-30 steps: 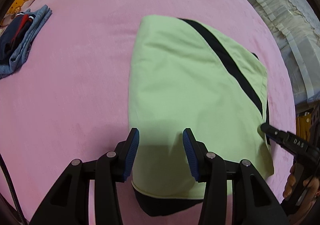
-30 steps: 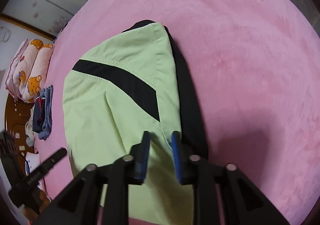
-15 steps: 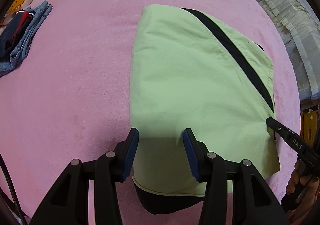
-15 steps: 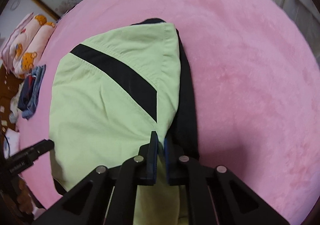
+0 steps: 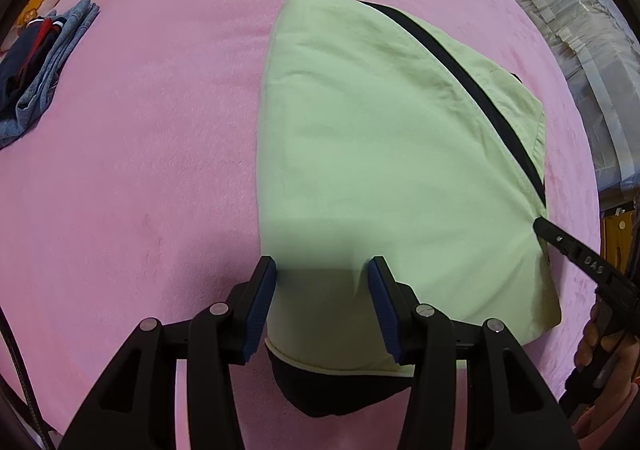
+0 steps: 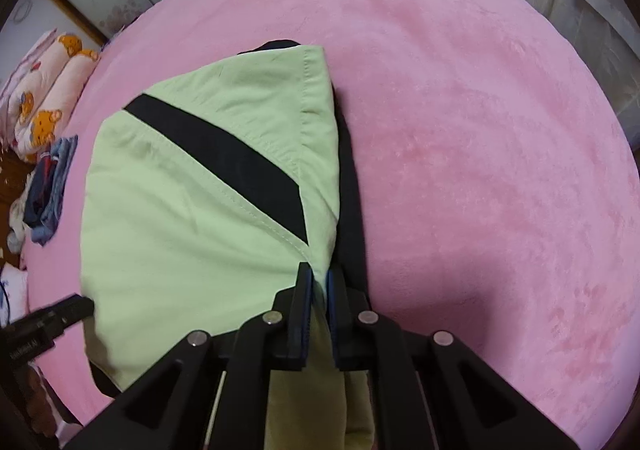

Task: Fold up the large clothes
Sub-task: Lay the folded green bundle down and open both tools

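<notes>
Left wrist view: your left gripper (image 5: 322, 274) stands spread over the near left corner of the green garment (image 5: 384, 154), pads not pressing it. The garment lies folded on the pink blanket (image 5: 140, 154).

Right wrist view: your right gripper (image 6: 319, 284), jaws nearly together after closing and easing slightly, pinches the garment's near right edge (image 6: 200, 210). Folded jeans (image 6: 52, 194) lie far left.

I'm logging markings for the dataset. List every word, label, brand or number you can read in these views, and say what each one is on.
"DAS": raised letters on the black finger of the right gripper, seen from the left wrist view.
Pale print on the finger of the left gripper, in the right wrist view: too blurred to read.
The green garment, the folded clothes and the pink blanket show no lettering.
</notes>
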`<state>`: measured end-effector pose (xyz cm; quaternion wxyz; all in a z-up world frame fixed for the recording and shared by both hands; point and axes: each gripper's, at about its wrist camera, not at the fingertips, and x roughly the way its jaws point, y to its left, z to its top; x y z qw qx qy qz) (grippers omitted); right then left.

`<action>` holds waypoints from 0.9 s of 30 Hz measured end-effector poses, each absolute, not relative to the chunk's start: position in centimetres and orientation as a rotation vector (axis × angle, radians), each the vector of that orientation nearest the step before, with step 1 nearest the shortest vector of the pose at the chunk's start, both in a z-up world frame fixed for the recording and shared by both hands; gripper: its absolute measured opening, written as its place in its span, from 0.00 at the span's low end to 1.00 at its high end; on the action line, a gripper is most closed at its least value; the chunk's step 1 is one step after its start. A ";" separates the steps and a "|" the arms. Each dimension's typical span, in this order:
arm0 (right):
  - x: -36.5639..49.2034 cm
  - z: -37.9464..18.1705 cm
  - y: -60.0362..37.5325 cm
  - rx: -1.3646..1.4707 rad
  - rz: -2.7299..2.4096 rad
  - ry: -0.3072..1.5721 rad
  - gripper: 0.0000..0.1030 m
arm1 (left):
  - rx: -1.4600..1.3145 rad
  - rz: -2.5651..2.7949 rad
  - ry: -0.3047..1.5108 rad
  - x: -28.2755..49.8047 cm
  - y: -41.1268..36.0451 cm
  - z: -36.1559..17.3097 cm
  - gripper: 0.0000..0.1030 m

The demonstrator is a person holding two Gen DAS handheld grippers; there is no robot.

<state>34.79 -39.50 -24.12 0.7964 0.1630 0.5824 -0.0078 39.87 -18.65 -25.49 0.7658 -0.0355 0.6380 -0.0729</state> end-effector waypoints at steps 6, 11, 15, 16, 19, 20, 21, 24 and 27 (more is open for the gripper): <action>33.8 -22.7 -40.3 0.392 -0.006 1.203 0.26 | -0.044 -0.113 1.374 39.1 -18.5 -25.4 0.56; 32.9 -21.8 -41.1 0.389 -0.018 1.174 0.27 | -0.079 -0.062 1.365 38.6 -17.6 -25.4 0.61; 32.4 -22.4 -42.3 0.440 -0.016 1.216 0.38 | -0.120 -0.036 1.376 38.2 -16.5 -25.4 0.70; 32.3 -22.5 -42.5 0.461 -0.012 1.229 0.41 | -0.132 -0.036 1.382 38.1 -16.2 -25.4 0.72; 31.9 -22.9 -42.9 0.499 0.001 1.258 0.50 | -0.176 -0.046 1.407 37.4 -15.1 -25.5 0.78; 31.8 -23.0 -43.0 0.518 0.011 1.266 0.52 | -0.186 -0.049 1.413 37.2 -14.9 -25.6 0.79; 31.6 -23.2 -43.1 0.546 0.026 1.273 0.56 | -0.197 -0.050 1.424 37.0 -14.5 -25.7 0.80; 31.0 -23.6 -43.2 0.601 0.044 1.292 0.61 | -0.220 -0.067 1.450 36.4 -14.3 -26.1 0.82; 30.5 -24.2 -43.0 0.638 0.059 1.316 0.62 | -0.244 -0.092 1.484 35.7 -14.1 -27.1 0.83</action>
